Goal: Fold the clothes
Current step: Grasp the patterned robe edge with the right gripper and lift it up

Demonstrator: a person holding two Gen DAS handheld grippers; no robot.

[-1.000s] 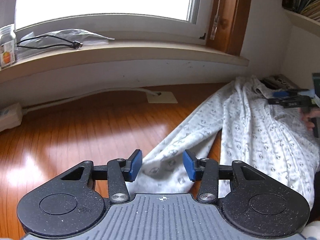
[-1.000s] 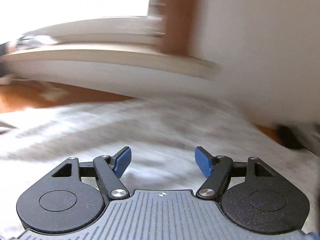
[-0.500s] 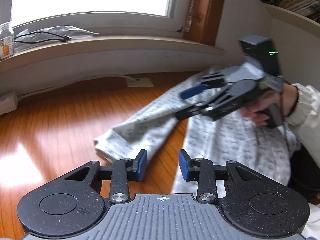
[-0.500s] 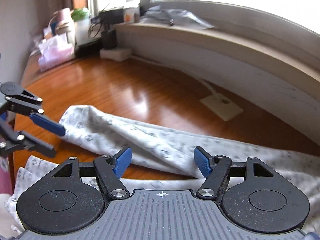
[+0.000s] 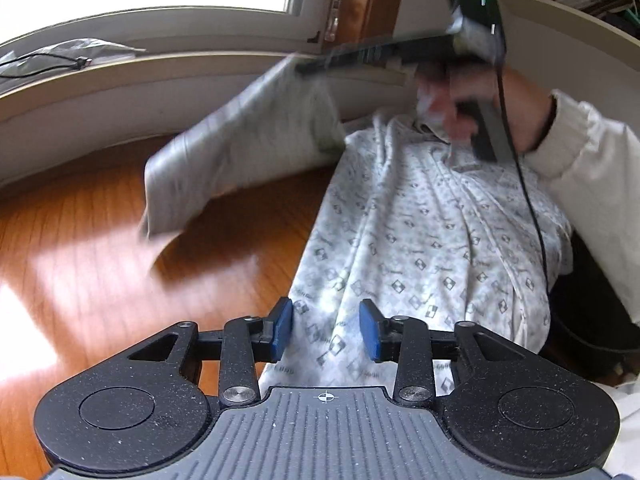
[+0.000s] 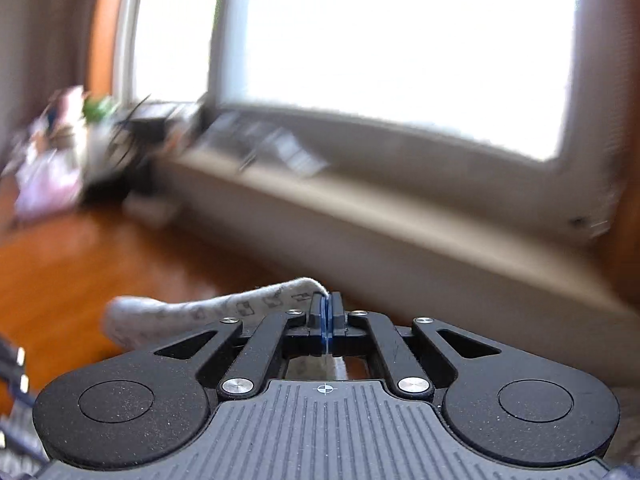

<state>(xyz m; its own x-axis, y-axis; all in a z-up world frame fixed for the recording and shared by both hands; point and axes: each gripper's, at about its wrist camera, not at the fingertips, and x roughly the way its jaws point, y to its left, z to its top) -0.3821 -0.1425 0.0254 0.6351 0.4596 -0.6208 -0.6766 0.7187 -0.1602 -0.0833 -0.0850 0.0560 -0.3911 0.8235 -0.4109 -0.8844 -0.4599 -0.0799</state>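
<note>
Since a moment ago, my right hand-held gripper (image 6: 326, 322) has clamped the sleeve (image 5: 240, 148) and lifted it.
Sleeve's length runs leftward off the shirt (image 5: 420, 248); my left hand-held gripper (image 5: 326, 330), half-open and opening, hovers empty over the hem.

The right gripper (image 6: 326, 322) pinches a patterned garment (image 6: 208, 312) before a blurred window (image 6: 380, 48).

Patterned white garment (image 5: 420, 248), sleeve (image 5: 248, 152) lifted

No text, label or number was legible; the patterned garment (image 5: 420, 248) bore small diamond motifs with tiny lettering too blurred to read.
</note>
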